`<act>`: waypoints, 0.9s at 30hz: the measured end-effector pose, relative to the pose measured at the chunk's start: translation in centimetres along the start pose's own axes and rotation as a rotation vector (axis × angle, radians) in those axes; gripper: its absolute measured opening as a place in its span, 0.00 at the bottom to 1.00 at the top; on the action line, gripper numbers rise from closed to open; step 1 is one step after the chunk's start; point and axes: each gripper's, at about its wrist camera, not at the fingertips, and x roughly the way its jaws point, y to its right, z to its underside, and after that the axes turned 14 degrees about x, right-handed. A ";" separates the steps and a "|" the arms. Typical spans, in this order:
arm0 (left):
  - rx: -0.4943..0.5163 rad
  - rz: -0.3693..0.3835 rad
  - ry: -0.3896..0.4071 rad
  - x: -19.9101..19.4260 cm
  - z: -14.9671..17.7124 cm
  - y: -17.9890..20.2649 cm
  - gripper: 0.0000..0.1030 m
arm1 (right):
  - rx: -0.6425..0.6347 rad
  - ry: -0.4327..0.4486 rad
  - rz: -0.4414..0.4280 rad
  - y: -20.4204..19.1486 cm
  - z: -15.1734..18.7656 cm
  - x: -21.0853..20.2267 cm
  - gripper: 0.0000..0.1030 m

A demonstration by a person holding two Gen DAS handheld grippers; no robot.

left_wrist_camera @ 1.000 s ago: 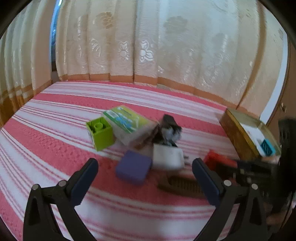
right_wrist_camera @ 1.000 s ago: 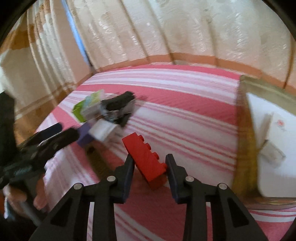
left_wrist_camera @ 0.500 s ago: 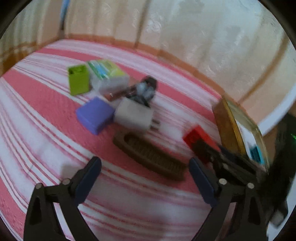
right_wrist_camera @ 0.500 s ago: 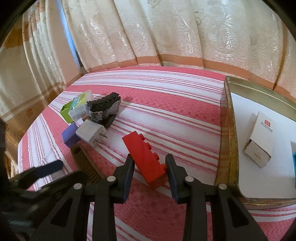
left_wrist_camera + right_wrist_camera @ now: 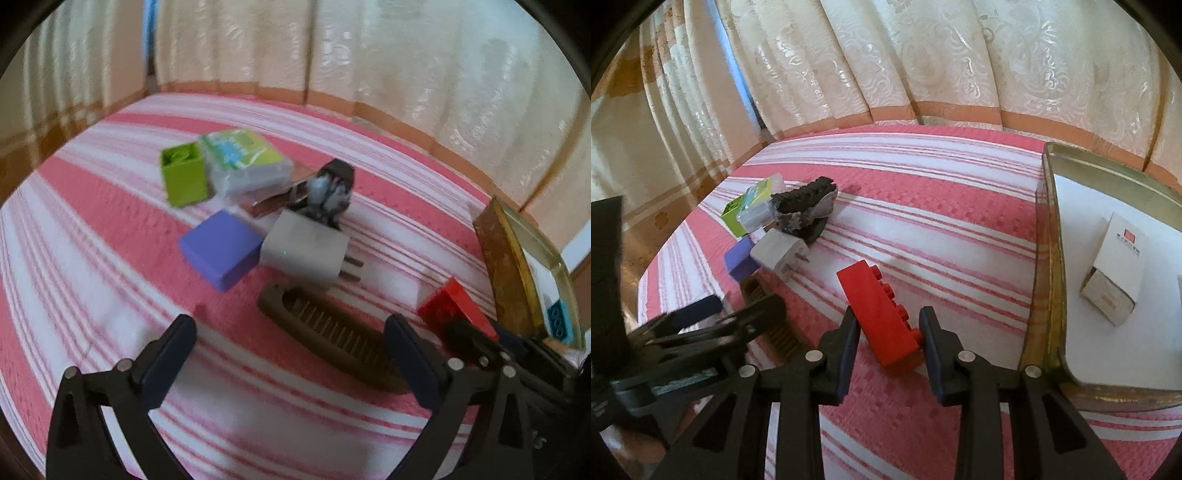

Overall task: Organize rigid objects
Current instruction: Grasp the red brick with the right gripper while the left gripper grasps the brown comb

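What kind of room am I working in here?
Likely a home bedroom: a pink-and-white striped woven bedspread covers the surface, cream embroidered curtains hang behind it, and a white plug-in charger lies among household odds and ends.

Brown comb (image 5: 332, 343) lies between the left tool (image 5: 291, 354) fingers; bare cloth (image 5: 92, 266) leftward

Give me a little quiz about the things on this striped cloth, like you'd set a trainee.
1. True or false: the red plastic building brick lies inside the gold metal tray.
2. What sits between the fingers of the right gripper? A) the red plastic building brick B) the brown plastic comb C) the white wall charger
3. Name one thing lying in the tray.

Key: 1 false, it is on the cloth beside the tray; 2 A; 3 the white cardboard box.
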 end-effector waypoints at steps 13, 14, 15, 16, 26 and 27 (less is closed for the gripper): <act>0.102 0.180 -0.094 -0.3 0.9 -4.0 1.00 | 0.002 -0.008 -0.002 0.9 0.9 -0.5 0.34; 0.066 0.191 -0.091 -0.2 0.9 -3.9 1.00 | 0.003 -0.008 -0.003 0.9 0.9 -0.5 0.34; 0.045 0.194 -0.091 -0.1 0.9 -3.8 1.00 | 0.003 -0.008 -0.004 0.9 0.9 -0.5 0.34; 0.023 0.191 -0.090 0.0 0.7 -3.6 1.00 | 0.003 -0.009 -0.006 0.9 0.9 -0.5 0.34; -0.029 -0.166 -0.119 2.1 -0.6 1.6 1.00 | 0.010 -0.014 -0.016 1.2 0.7 -0.5 0.34; 0.005 -0.168 -0.100 2.1 -0.6 2.0 1.00 | 0.013 -0.015 -0.019 1.2 0.7 -0.6 0.34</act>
